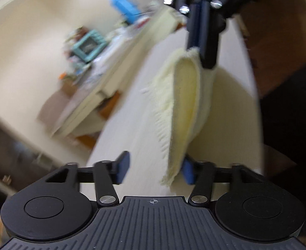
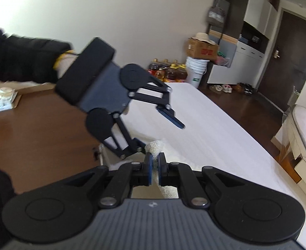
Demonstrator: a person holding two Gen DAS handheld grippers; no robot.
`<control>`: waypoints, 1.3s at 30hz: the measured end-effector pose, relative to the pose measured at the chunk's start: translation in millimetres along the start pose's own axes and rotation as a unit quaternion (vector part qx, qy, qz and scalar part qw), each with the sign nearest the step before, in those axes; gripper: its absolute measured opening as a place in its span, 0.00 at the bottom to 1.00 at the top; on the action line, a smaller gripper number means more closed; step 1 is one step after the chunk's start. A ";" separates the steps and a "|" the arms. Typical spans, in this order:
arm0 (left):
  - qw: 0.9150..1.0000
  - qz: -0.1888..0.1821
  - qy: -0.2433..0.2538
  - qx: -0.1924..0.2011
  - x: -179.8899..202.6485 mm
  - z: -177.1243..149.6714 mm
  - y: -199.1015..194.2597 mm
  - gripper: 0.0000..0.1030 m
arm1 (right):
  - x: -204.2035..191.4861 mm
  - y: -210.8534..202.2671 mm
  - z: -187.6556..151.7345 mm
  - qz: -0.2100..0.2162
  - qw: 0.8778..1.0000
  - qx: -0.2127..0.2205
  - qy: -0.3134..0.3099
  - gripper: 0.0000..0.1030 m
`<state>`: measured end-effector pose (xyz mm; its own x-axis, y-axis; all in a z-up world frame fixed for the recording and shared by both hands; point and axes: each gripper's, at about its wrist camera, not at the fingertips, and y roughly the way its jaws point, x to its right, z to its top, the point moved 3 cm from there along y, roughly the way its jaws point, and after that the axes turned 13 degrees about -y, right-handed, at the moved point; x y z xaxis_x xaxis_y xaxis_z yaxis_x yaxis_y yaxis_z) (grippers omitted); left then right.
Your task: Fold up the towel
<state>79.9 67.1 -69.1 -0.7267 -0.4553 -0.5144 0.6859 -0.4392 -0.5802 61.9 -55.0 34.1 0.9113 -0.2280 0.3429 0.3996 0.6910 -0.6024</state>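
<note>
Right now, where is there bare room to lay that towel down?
The white surface is bare from the towel in the right gripper out to its far end. The brown table beside it is bare except a small box at its far corner. Crowded: the floor beyond, with bottles and buckets.

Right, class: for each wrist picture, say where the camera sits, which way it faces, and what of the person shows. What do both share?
Left wrist: sits on the left tongs, seen below, looking over the white mattress at the towel hanging from the right tongs.
Right wrist: sits on the right tongs, facing across the mattress toward a dark door; left tongs and black sleeve show.
Shared: towel, mattress.
</note>
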 end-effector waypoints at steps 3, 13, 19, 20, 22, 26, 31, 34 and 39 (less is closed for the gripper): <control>0.999 -0.038 0.009 -0.020 5.8 1.9 1.6 0.06 | -12.1 -4.9 -11.4 -0.011 1.000 0.000 -0.004 0.07; 0.997 -0.065 -0.025 -0.043 -3.5 9.5 2.5 0.06 | -74.1 28.6 -23.6 -0.122 0.991 -0.022 -0.057 0.46; 0.995 -0.074 -0.035 -0.049 -3.7 14.7 -3.9 0.06 | -100.2 47.3 -25.1 -0.176 0.980 -0.038 -0.085 0.44; 0.995 -0.075 -0.037 -0.051 -3.2 14.9 -5.8 0.06 | -103.1 52.2 -24.4 -0.196 0.974 -0.044 -0.100 0.40; 0.995 -0.073 -0.033 -0.052 -1.9 15.4 -8.7 0.06 | -108.5 58.6 -23.9 -0.212 0.968 -0.050 -0.126 0.23; 0.996 -0.071 -0.010 -0.051 4.0 17.7 -17.6 0.06 | -110.0 50.9 -23.0 -0.200 0.970 -0.036 -0.132 0.07; 0.996 -0.084 0.004 -0.039 6.2 37.9 -22.3 0.06 | -67.5 8.3 -36.0 -0.148 0.989 0.003 0.016 0.06; 0.997 -0.075 -0.002 -0.021 -6.5 61.6 -11.4 0.06 | -23.0 -20.1 -52.1 -0.137 0.980 0.045 0.138 0.06; 0.998 -0.068 -0.013 -0.008 -41.3 112.5 38.9 0.06 | 38.7 -37.7 -83.8 -0.162 0.949 0.079 0.258 0.06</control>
<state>140.9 -18.3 0.6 -0.8115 -0.4123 -0.4141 0.5804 -0.4864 -0.6531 90.4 -147.4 9.7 0.6869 -0.7235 0.0691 0.6846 0.6121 -0.3959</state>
